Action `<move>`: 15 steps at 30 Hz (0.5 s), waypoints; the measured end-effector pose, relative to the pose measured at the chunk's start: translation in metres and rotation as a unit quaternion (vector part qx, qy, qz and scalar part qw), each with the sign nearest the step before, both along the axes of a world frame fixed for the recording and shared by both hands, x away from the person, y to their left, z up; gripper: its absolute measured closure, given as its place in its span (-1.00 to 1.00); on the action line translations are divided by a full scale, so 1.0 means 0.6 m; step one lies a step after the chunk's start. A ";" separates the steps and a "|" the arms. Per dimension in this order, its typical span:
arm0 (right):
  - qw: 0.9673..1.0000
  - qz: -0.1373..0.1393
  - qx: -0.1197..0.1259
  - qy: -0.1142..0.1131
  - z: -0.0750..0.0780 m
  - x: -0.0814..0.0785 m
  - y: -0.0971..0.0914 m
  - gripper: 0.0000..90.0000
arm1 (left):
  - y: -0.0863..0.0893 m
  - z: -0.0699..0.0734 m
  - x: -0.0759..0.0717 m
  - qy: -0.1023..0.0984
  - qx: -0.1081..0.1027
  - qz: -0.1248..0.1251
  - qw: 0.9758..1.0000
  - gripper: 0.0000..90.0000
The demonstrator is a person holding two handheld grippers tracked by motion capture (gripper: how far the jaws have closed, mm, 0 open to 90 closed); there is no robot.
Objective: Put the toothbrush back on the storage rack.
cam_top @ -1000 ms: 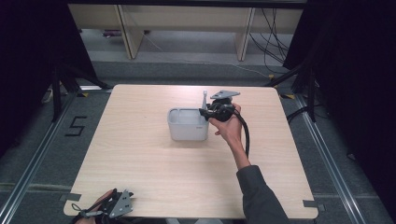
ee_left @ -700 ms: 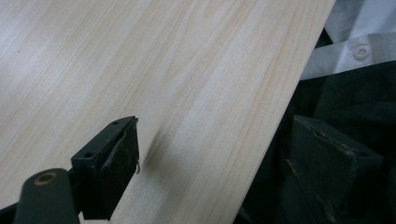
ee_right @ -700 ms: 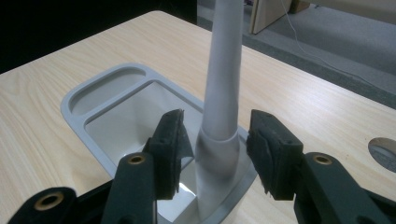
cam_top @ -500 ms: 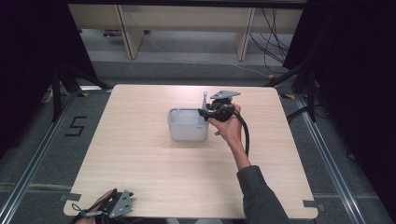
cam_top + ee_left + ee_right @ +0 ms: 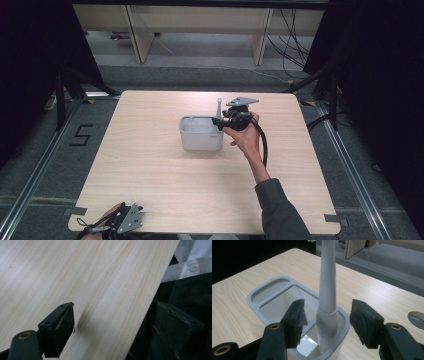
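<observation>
One light wooden table [image 5: 165,195] takes up the middle of the room, with dark curtains on both sides and pale shelving [image 5: 200,30] behind it on the grey floor. On the table stands a single grey container [image 5: 201,133], a rounded box set a little past the centre. From the right gripper view it has two compartments: a shallow narrow tray along one side and a deep well. One pale grey handle [image 5: 327,290] rises upright out of the deep well, close to the container's near wall; what is at its lower end I can't quite make out.

There are two grippers. The right gripper [image 5: 218,121] is held by a hand [image 5: 246,136] at the container's right edge, its cable looping down along the forearm. Its jaws stand apart on either side of the handle, not touching it.

The left gripper [image 5: 125,220] sits at the near left edge of the table, well away from the container. Its jaws are spread wide, one over the wood, the other past the table edge, with nothing between them.
</observation>
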State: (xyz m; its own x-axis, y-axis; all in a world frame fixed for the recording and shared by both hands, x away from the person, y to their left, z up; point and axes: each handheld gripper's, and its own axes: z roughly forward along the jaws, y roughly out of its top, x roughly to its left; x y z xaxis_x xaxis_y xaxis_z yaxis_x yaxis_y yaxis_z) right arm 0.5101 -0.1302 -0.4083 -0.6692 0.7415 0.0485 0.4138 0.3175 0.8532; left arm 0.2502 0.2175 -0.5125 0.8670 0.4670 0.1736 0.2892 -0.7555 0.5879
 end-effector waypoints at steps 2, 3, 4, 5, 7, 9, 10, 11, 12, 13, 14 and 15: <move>1.000 -0.010 0.007 0.006 0.000 -0.004 0.002 -0.01 | 0.000 0.000 0.000 0.000 -0.001 0.001 1.000 -0.64; 1.000 -0.006 0.006 0.007 0.001 -0.003 0.001 -0.03 | 0.000 0.000 -0.001 0.002 -0.002 0.002 1.000 -0.64; 1.000 -0.008 0.004 0.000 0.001 -0.003 0.000 -0.03 | 0.000 -0.001 -0.001 0.003 -0.003 0.004 1.000 -0.64; 1.000 -0.008 0.003 0.000 0.001 -0.003 0.000 -0.04 | 0.000 -0.001 -0.001 0.003 -0.004 0.004 1.000 -0.64; 1.000 -0.009 -0.003 0.001 0.004 -0.005 -0.002 -0.06 | 0.000 0.000 0.000 -0.001 0.000 0.000 1.000 -0.64; 1.000 -0.011 0.004 0.001 0.005 -0.007 -0.002 -0.11 | 0.000 0.000 0.000 0.000 -0.001 0.002 1.000 -0.64; 1.000 -0.006 0.000 -0.003 0.006 -0.006 -0.004 -0.13 | 0.000 0.000 0.000 0.000 -0.001 0.002 1.000 -0.64; 1.000 -0.009 -0.001 -0.002 0.006 -0.008 -0.005 -0.15 | 0.000 0.000 0.000 -0.001 -0.001 0.001 1.000 -0.64; 1.000 -0.013 0.004 0.006 0.007 -0.011 -0.004 -0.17 | 0.000 0.000 0.000 -0.001 -0.001 0.002 1.000 -0.64; 1.000 -0.010 0.002 0.003 0.006 -0.011 -0.006 -0.18 | 0.001 0.001 0.000 -0.001 -0.001 0.002 1.000 -0.64; 1.000 -0.016 0.004 0.000 0.006 -0.014 -0.006 -0.19 | 0.001 0.001 0.001 -0.001 -0.001 0.002 1.000 -0.64; 1.000 -0.014 0.005 -0.001 0.006 -0.017 -0.007 -0.20 | 0.001 0.001 0.001 0.000 -0.001 0.002 1.000 -0.64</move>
